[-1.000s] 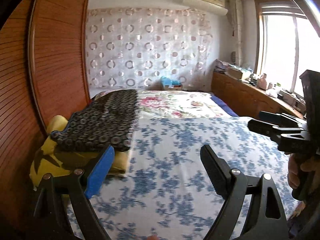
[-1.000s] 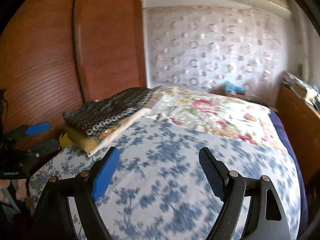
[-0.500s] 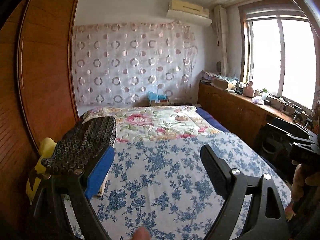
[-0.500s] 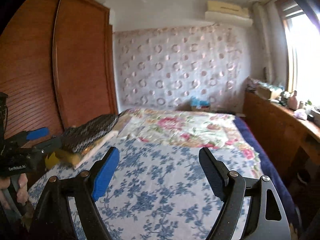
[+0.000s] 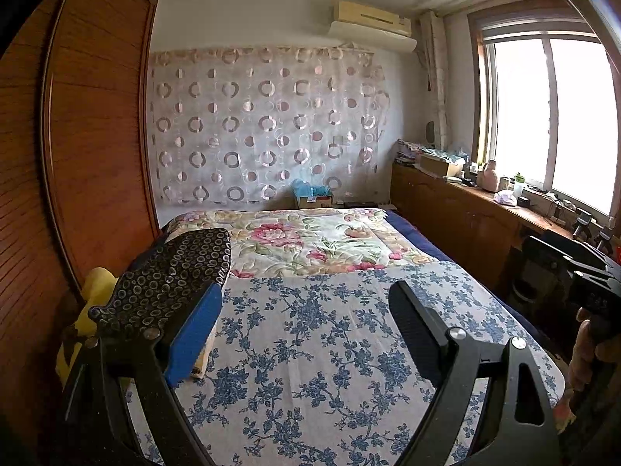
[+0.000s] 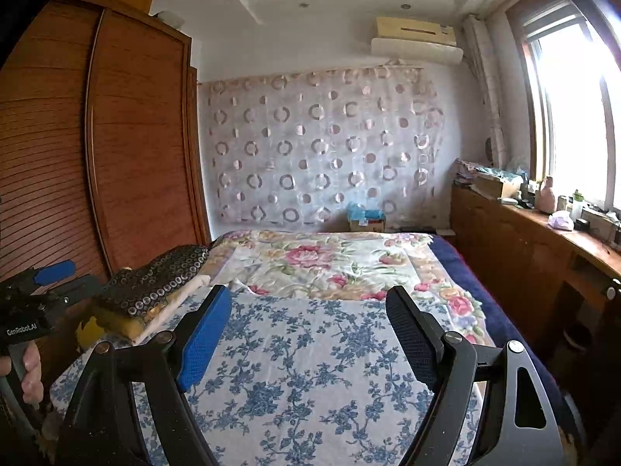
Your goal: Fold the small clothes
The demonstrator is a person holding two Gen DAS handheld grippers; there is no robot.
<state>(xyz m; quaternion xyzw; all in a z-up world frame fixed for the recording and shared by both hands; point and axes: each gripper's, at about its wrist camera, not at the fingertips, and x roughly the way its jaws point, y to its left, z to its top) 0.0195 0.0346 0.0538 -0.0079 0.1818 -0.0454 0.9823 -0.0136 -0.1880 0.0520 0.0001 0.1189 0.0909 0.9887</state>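
The folded clothes [image 5: 170, 275], a dark ring-patterned piece topping a yellow one, lie stacked at the bed's left edge beside the wardrobe [image 5: 97, 147], long axis running up the bed. The left gripper [image 5: 302, 334], nearer, hangs released and empty with the stack just off its blue finger. The right gripper [image 6: 306, 334], also spread and empty, looks along the blue-flowered sheet [image 6: 310, 369], stack well to its left
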